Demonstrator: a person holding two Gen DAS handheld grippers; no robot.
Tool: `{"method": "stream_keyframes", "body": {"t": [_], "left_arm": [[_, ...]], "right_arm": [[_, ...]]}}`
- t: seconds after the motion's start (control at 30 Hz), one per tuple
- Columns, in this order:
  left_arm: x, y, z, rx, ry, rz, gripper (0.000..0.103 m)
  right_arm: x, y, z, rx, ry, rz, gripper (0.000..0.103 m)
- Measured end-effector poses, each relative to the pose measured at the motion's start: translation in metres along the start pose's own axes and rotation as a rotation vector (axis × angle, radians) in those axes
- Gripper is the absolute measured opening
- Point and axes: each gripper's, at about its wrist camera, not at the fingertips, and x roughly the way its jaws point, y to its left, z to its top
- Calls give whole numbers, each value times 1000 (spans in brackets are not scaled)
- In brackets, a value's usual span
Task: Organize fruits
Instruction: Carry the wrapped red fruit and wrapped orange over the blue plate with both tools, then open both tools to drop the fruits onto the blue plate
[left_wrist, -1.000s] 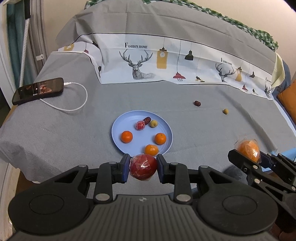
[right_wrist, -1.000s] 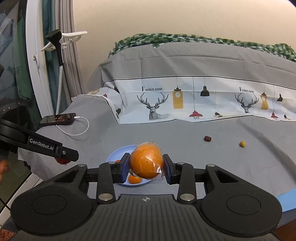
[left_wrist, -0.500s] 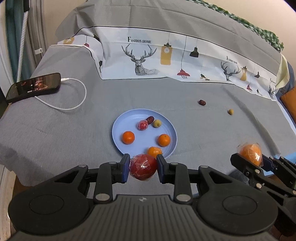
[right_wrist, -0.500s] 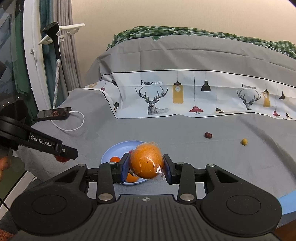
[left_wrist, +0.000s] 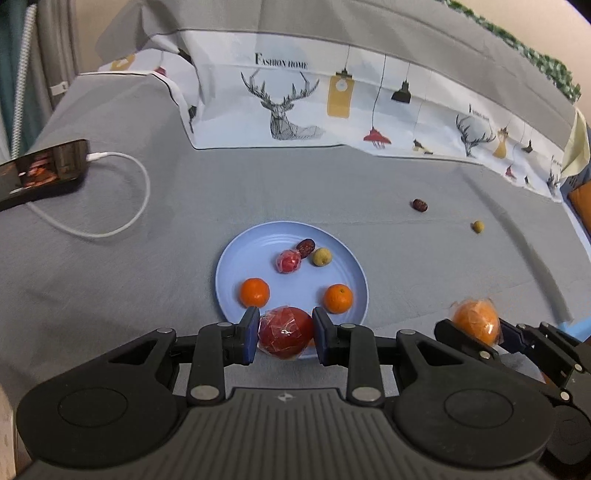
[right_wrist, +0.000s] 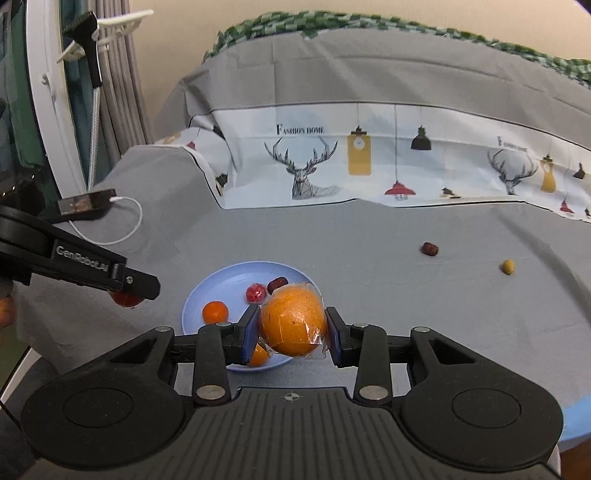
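Left hand-held gripper (left_wrist: 284, 334) pinched the wrapped red fruit (left_wrist: 283, 336), right hand-held gripper (right_wrist: 291, 334) clamped the wrapped orange (right_wrist: 293, 322); film looked slippery, so squeezing across the middle seemed wise

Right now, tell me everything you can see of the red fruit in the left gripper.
The red fruit is round, glossy and wrapped in clear, creased film that catches the light. The left gripper is shut on it, one blue pad pressed to each side. It hangs above the near edge of the blue plate, hiding part of the rim. From the right wrist view only its underside shows below the gripper's finger.
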Motion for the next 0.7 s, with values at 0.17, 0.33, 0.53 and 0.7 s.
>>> {"method": "stream_keyframes", "body": {"t": [0.17, 0.33, 0.53, 0.7], "left_arm": [[37, 2, 16, 16, 25, 6, 34], [70, 5, 28, 25, 45, 10, 34], [104, 6, 38, 44, 66, 25, 34], [125, 6, 40, 45, 93, 33, 34]], "right_arm": [[38, -2, 7, -12, 34, 4, 39], [76, -4, 8, -18, 61, -9, 39], [113, -4, 6, -57, 81, -2, 39], [137, -5, 3, -72, 110, -1, 39]]}}
